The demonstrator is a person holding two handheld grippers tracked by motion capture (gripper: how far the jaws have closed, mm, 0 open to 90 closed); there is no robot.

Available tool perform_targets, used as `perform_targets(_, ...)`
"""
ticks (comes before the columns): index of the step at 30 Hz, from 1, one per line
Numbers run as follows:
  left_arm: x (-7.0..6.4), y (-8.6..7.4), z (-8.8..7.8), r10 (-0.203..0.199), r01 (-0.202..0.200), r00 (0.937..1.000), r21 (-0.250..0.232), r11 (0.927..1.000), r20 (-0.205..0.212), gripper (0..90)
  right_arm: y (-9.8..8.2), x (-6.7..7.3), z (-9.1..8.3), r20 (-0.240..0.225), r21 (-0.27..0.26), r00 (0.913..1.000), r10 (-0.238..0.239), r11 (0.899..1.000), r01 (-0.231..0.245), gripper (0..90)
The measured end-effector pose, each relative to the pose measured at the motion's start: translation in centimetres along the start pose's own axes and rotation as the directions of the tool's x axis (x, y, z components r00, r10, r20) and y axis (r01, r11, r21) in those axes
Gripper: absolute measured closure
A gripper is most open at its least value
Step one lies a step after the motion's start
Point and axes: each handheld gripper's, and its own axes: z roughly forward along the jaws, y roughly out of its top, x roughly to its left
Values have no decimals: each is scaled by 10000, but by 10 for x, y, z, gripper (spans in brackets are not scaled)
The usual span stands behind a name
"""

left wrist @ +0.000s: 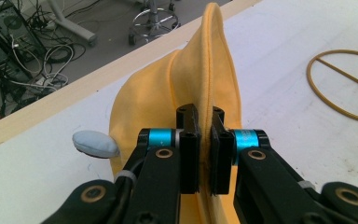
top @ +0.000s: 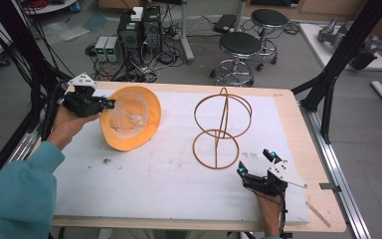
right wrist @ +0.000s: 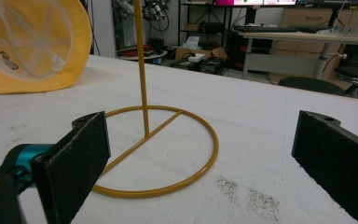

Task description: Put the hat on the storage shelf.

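Far left of the high view, the left gripper (top: 110, 104) is clamped tight on the brim of the yellow hat (top: 132, 119), which sits tipped up on edge in the upper left of the white table mat (top: 154, 174), its pale lining facing the camera. Center-right stands the gold wire stand (top: 221, 129), upright on its ring base. Lower right, the right gripper (top: 255, 162) rests on the mat with jaws spread wide, nothing between them. Can't spot any readable labels or writing anywhere.
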Motion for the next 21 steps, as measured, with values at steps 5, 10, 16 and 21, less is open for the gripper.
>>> perform_targets(5, -3, -2, 1, -159, 161, 9997, -125, 9998, 194, 850, 0, 0, 0, -10, 14, 10000, -20, 10000, 20, 31)
perform_targets(10, -14, -2, 1, -59, 69, 9988, -195, 9998, 483, 849, 0, 0, 0, 9, 9, 10000, -21, 10000, 21, 31)
perform_targets(16, -31, 1, 2, -101, 129, 9955, -290, 9995, 939, 845, 0, 0, 0, 15, 2, 10000, -47, 10000, 47, 31)
perform_targets(21, -52, 5, 4, -162, 224, 9880, -390, 9990, 1539, 842, 0, 0, 0, 18, 10, 10000, -21, 10000, 21, 31)
